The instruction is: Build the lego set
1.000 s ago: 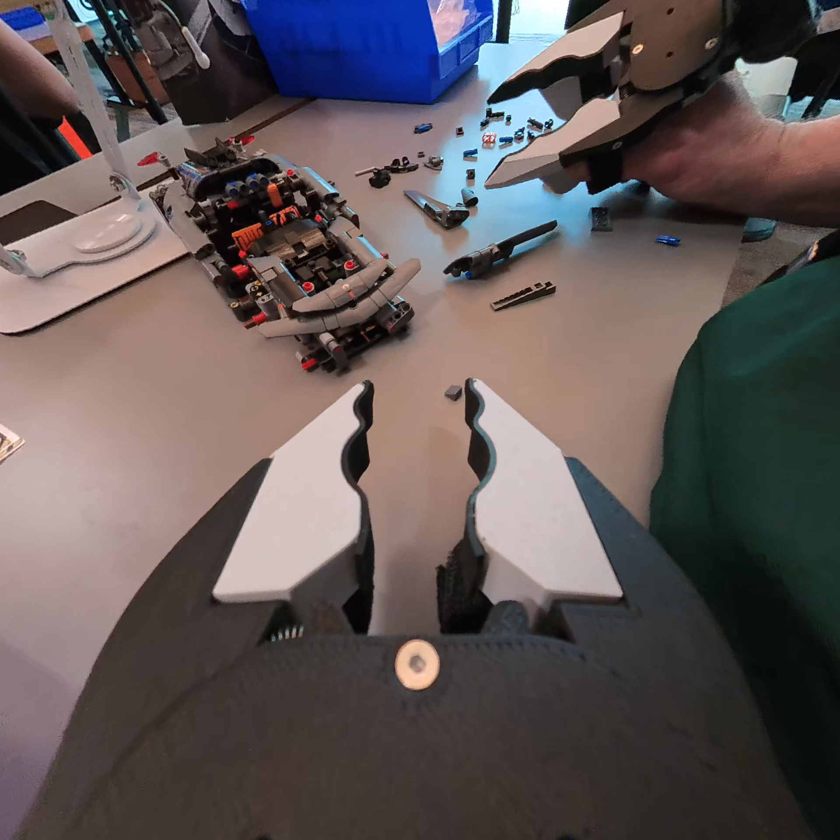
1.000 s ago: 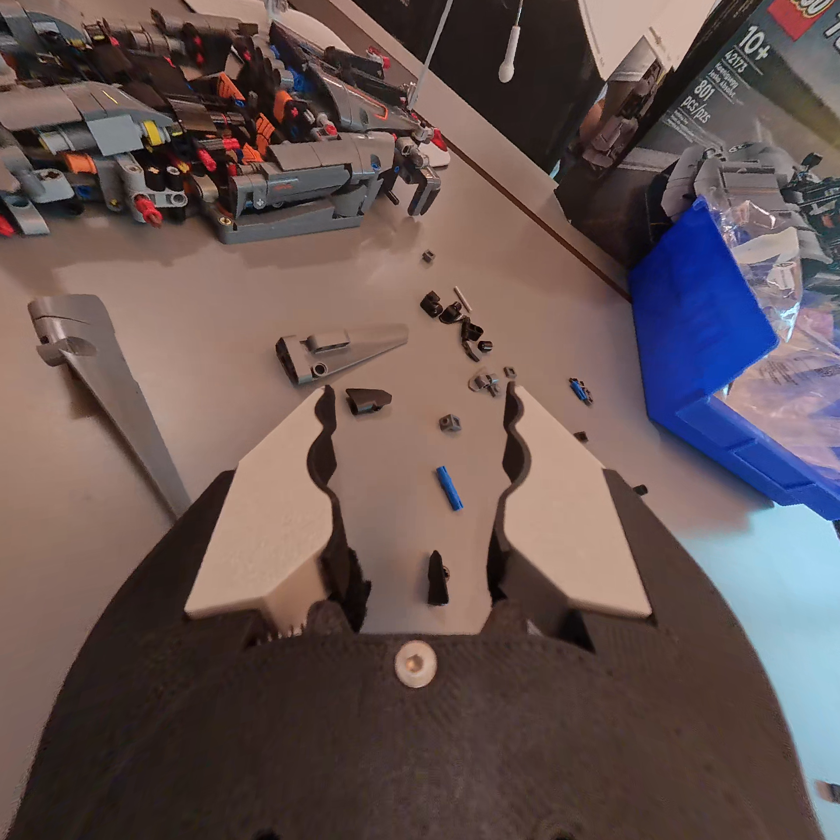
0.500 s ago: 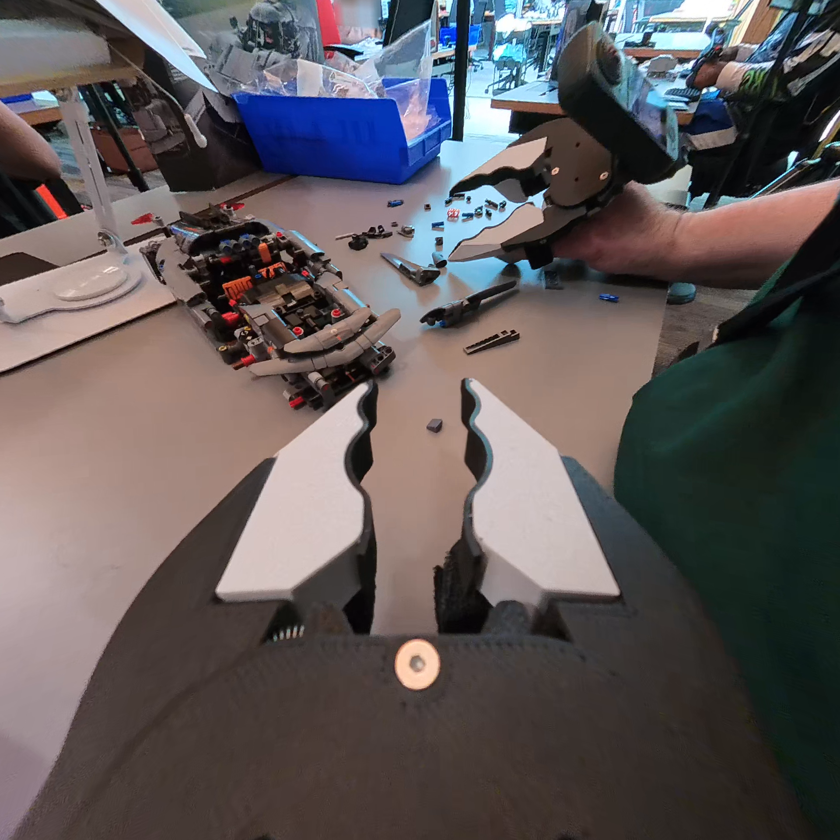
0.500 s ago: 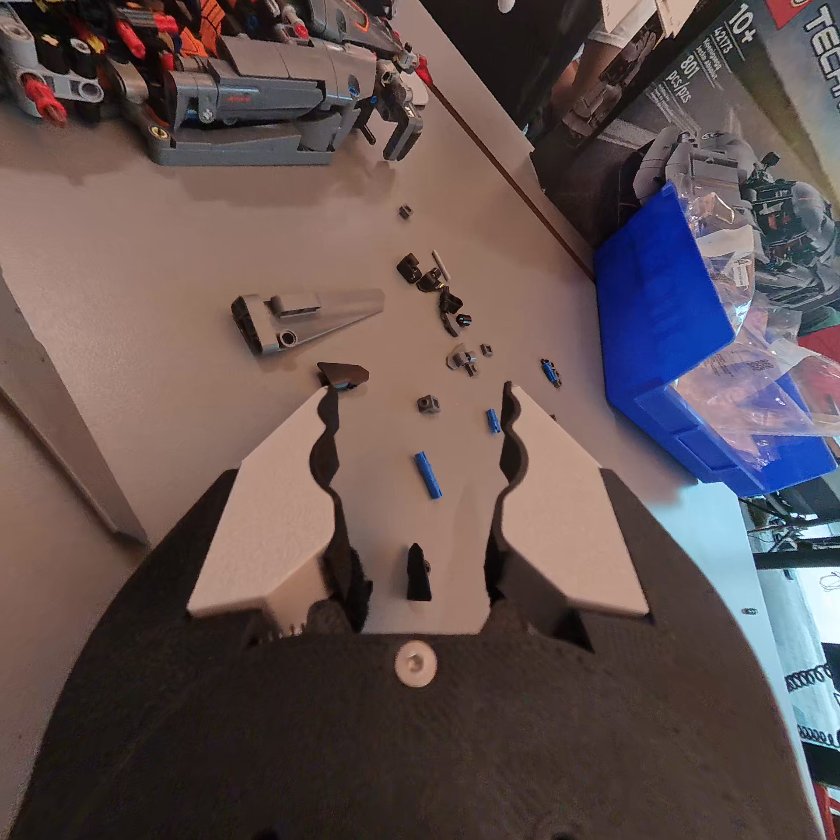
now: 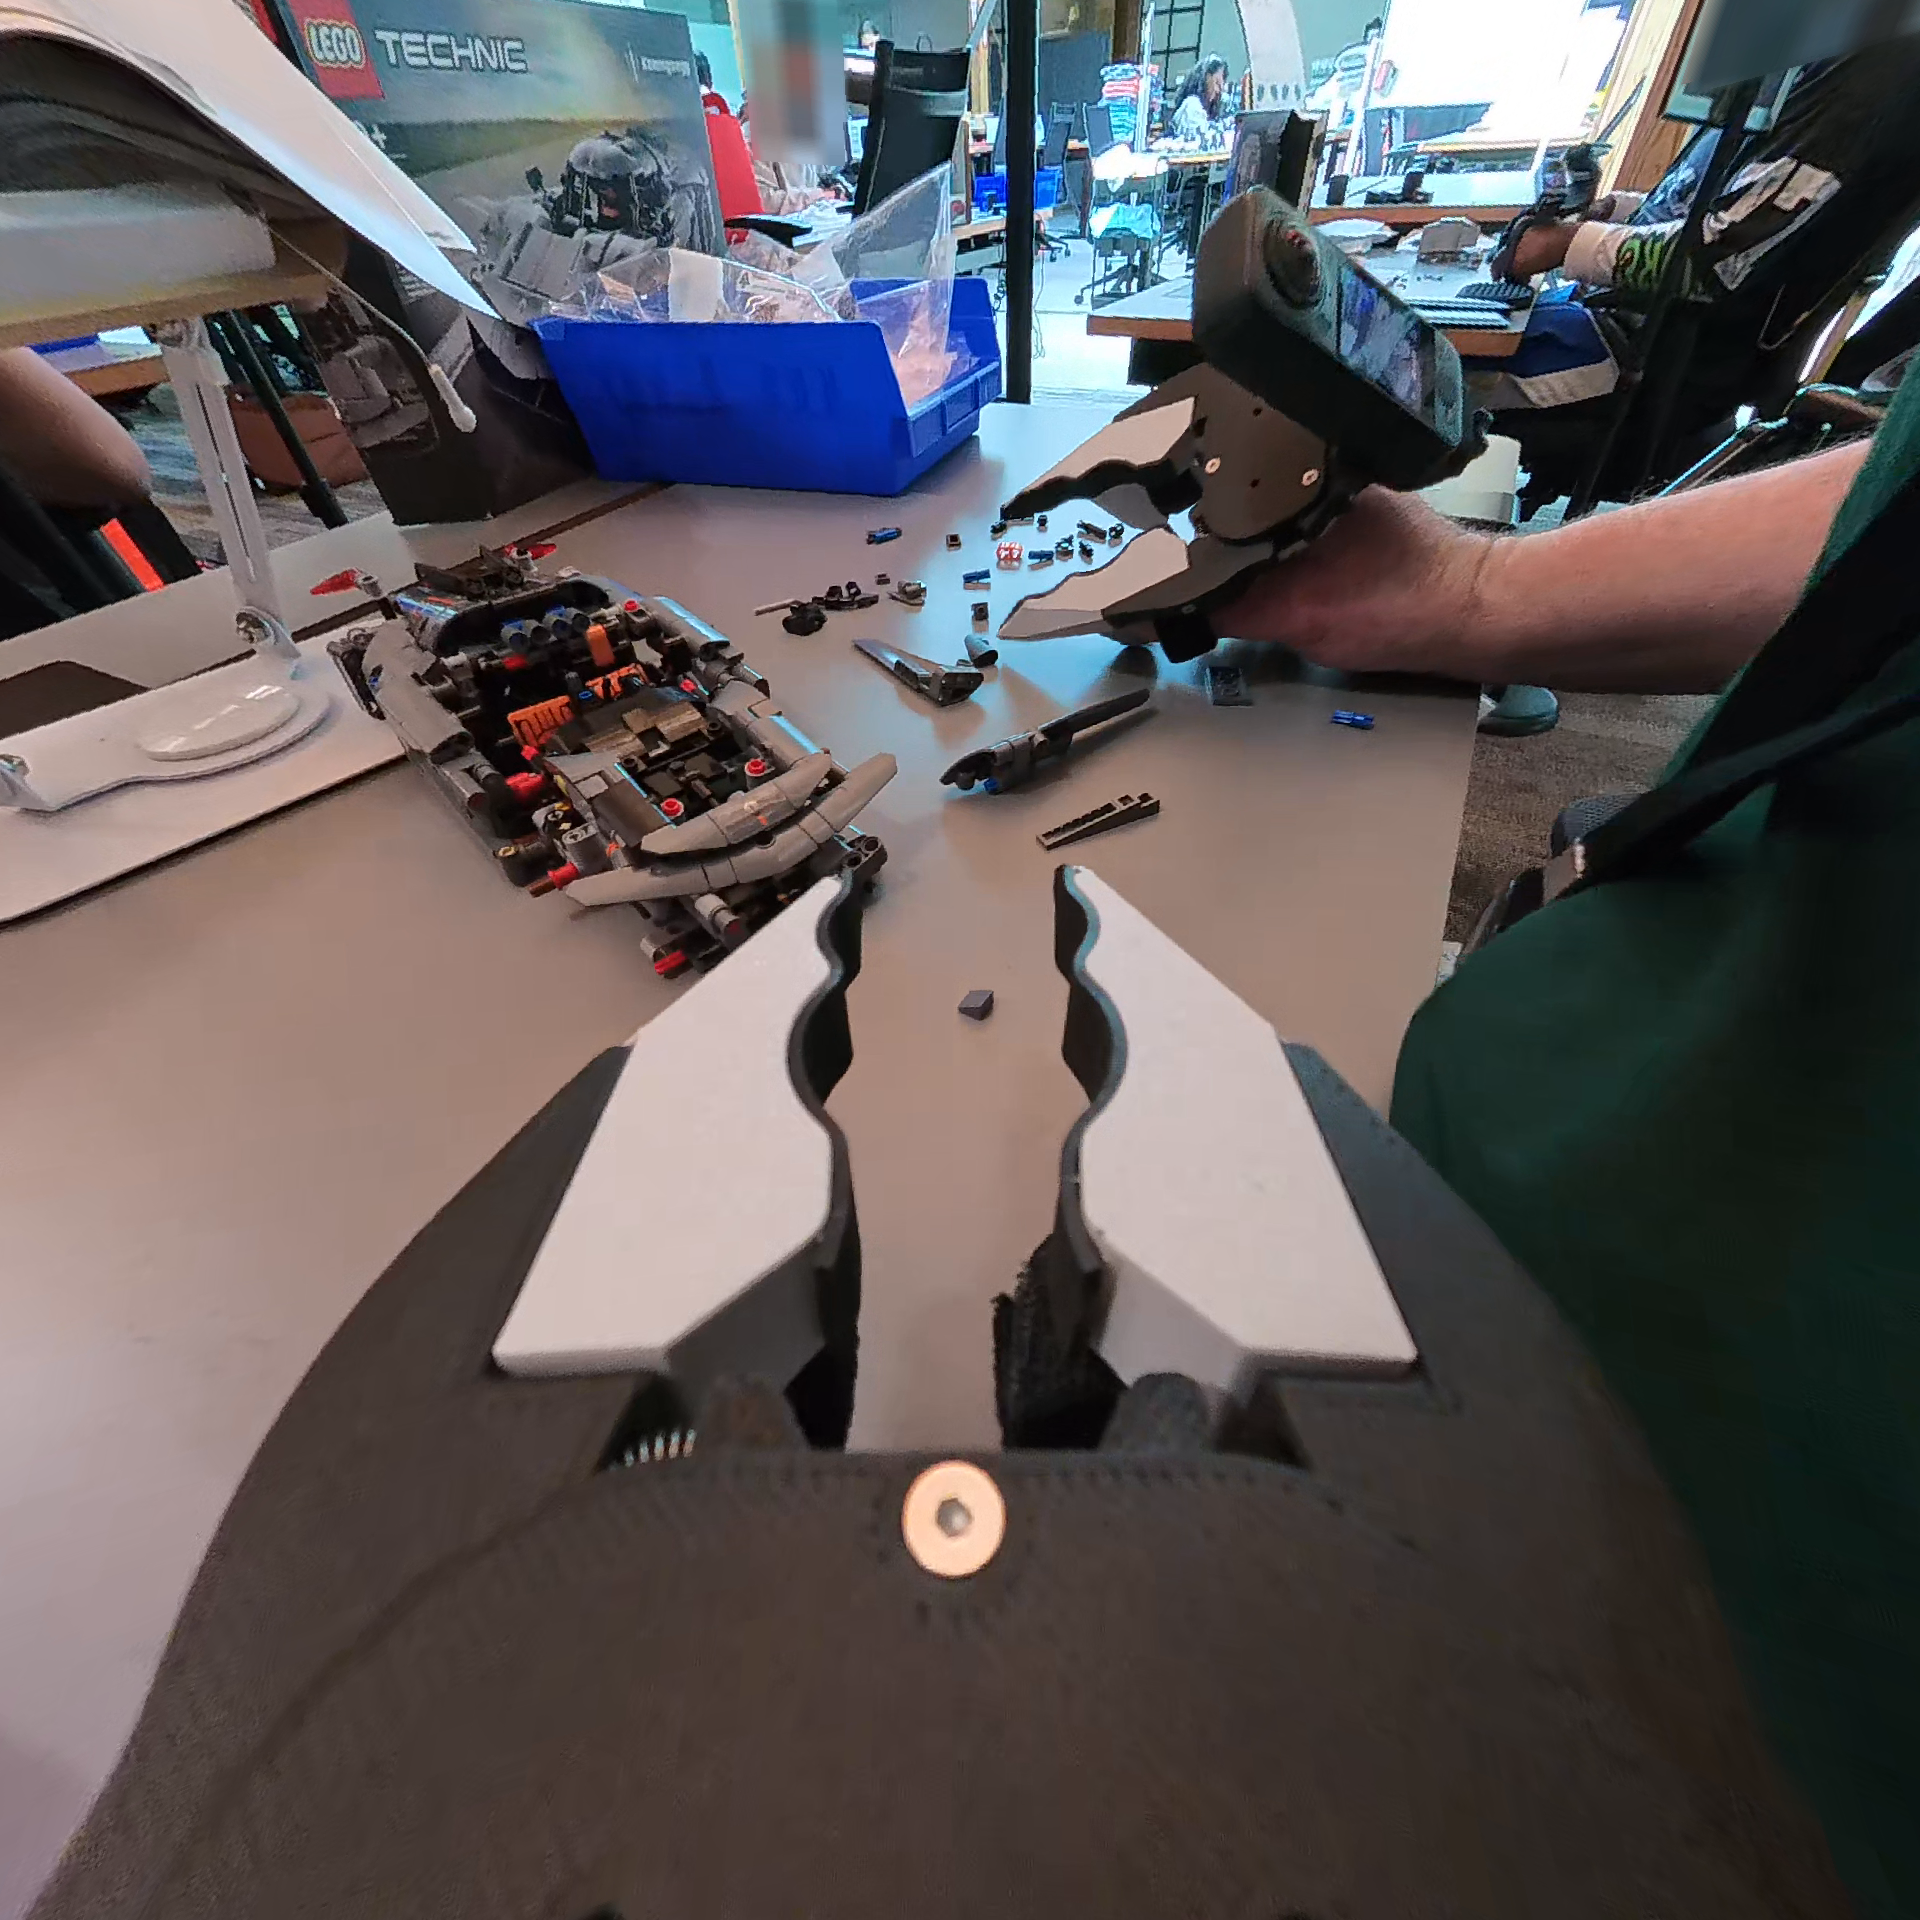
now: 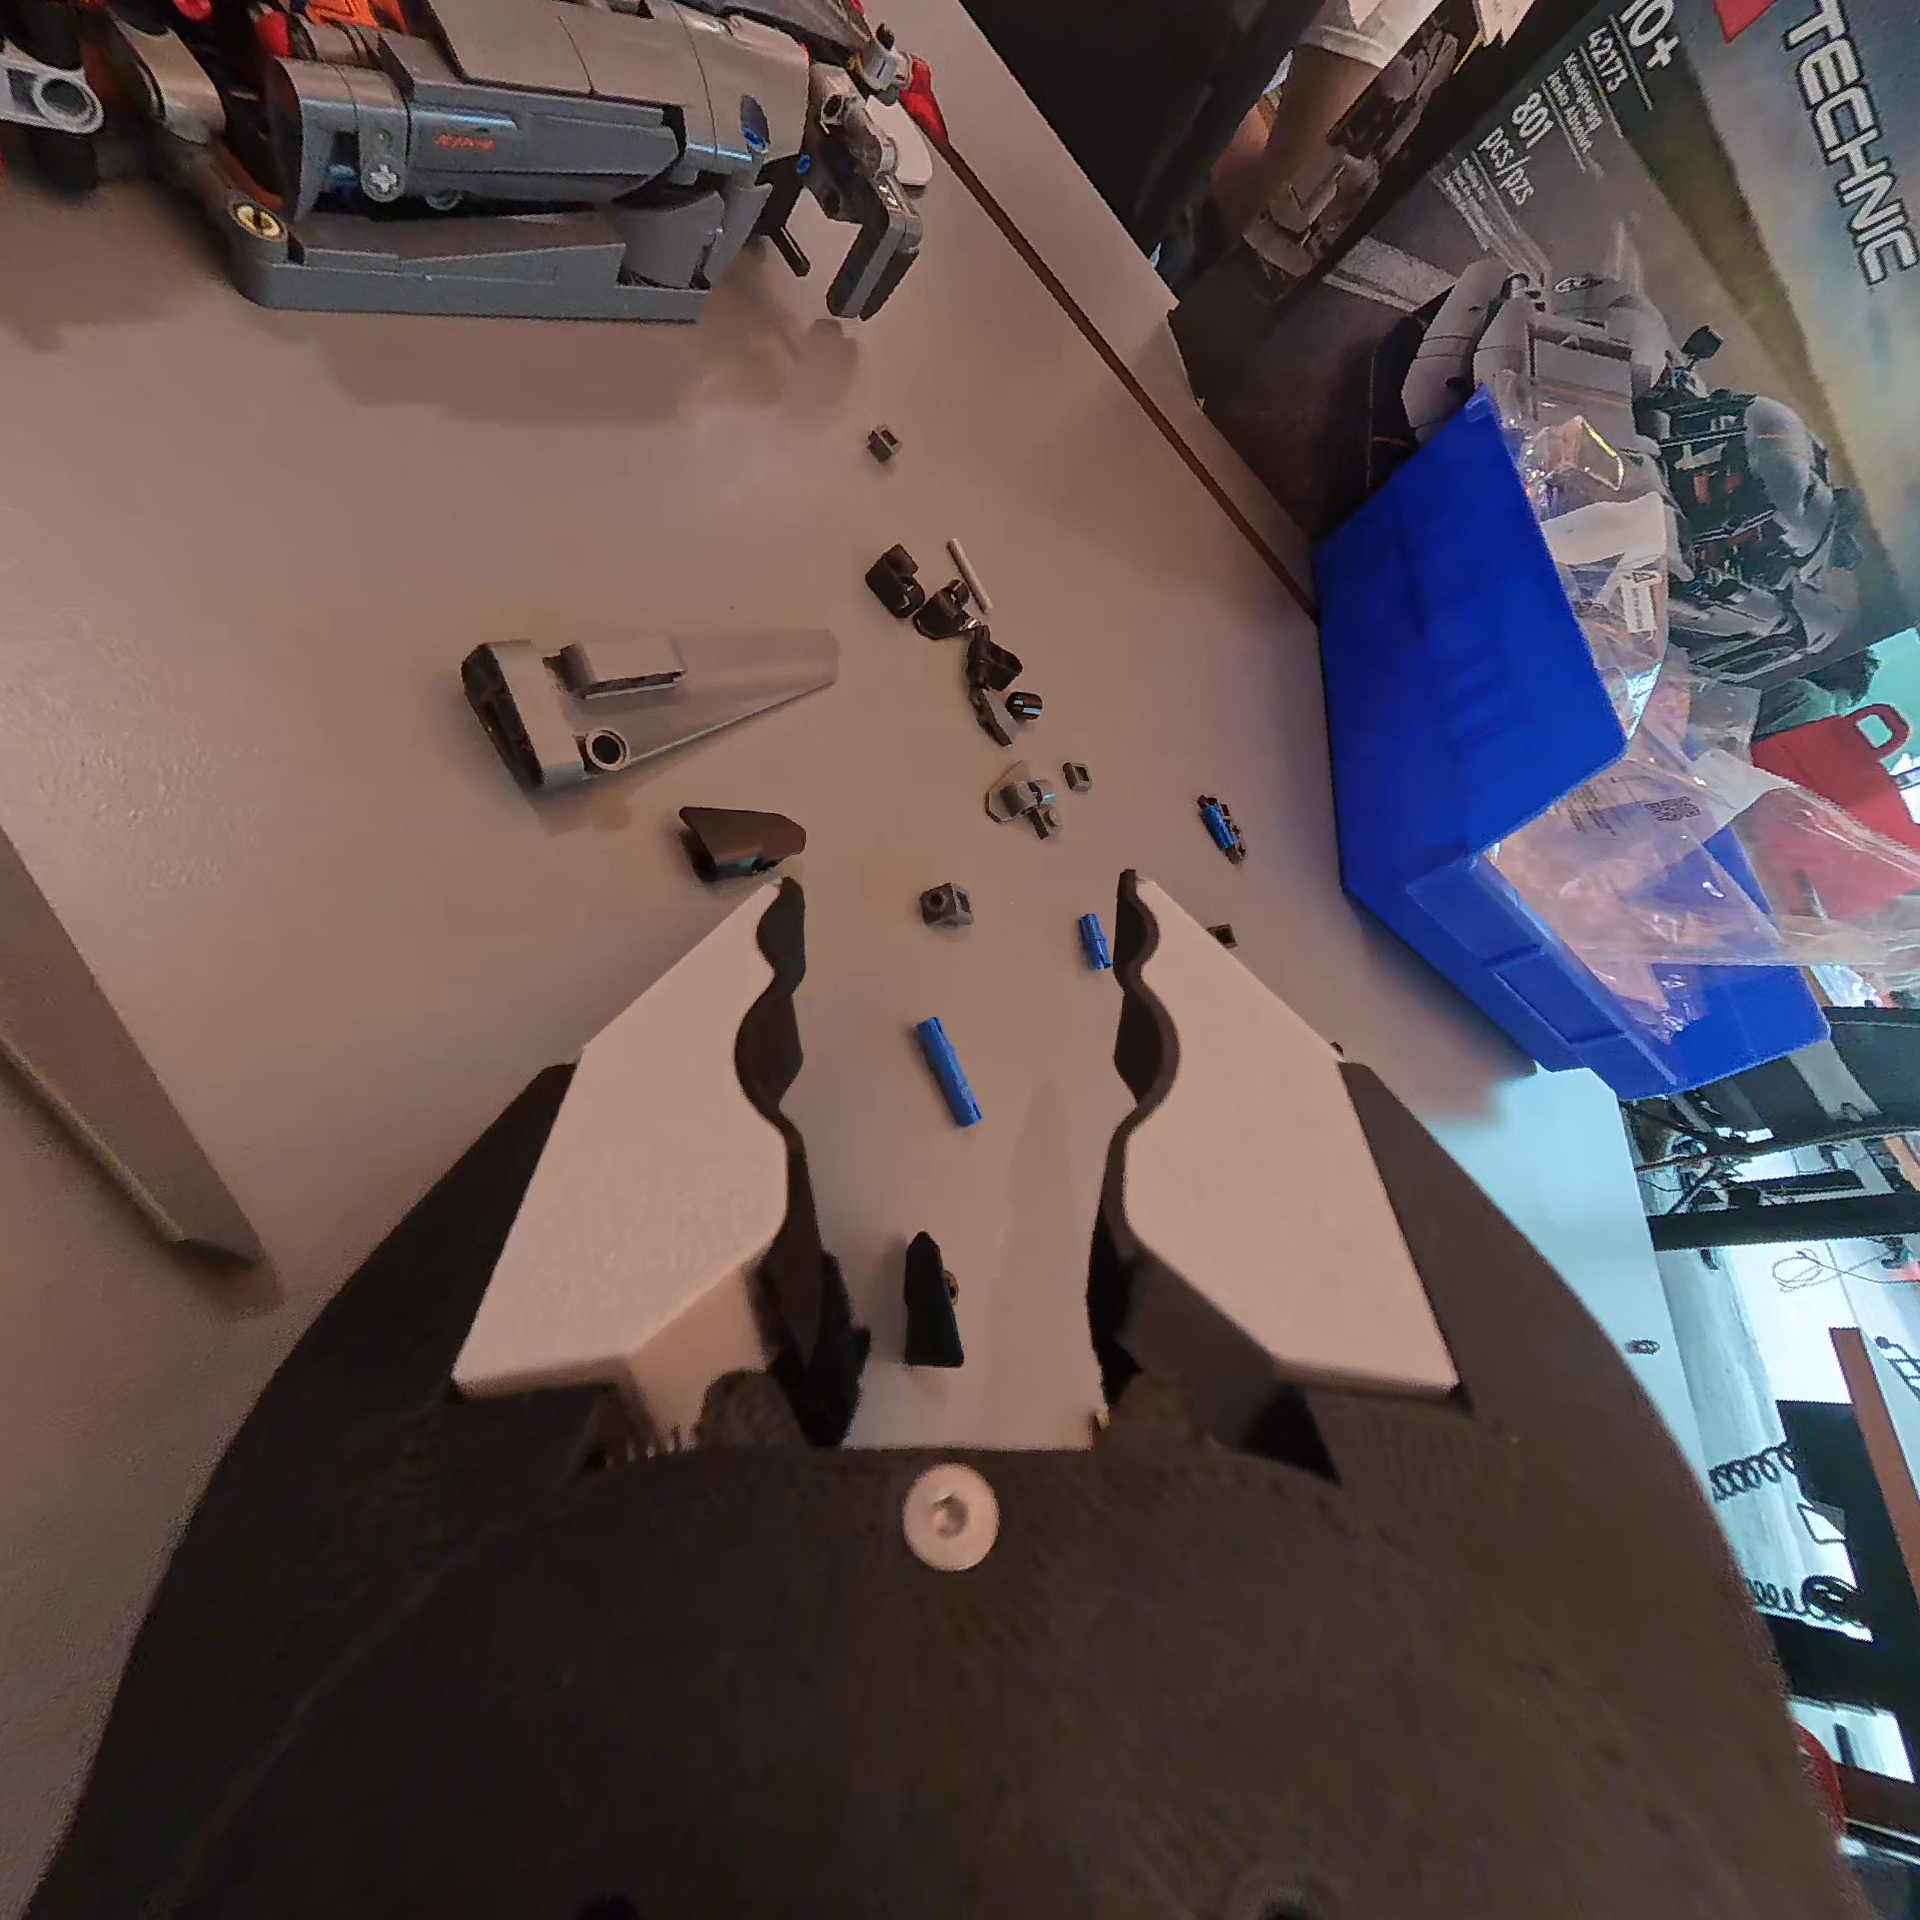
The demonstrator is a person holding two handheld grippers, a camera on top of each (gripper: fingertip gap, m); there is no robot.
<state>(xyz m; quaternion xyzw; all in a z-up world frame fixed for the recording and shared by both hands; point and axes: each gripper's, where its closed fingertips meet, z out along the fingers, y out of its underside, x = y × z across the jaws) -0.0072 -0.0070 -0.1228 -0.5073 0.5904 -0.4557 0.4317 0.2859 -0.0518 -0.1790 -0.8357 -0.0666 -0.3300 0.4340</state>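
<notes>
Both tools spread, gripping nothing: right tool hovers over loose pieces near the counter's far edge, seemingly choosing one; left tool waits beside the car.

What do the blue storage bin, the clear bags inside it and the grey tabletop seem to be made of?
Blue storage bin: apparently rigid moulded plastic, with smooth, slightly glossy walls and a moulded lip.
Clear bags: thin plastic film, see-through, crinkled and glinting.
Grey tabletop: smooth matt surface, likely laminate; the material underneath cannot be told.
</notes>
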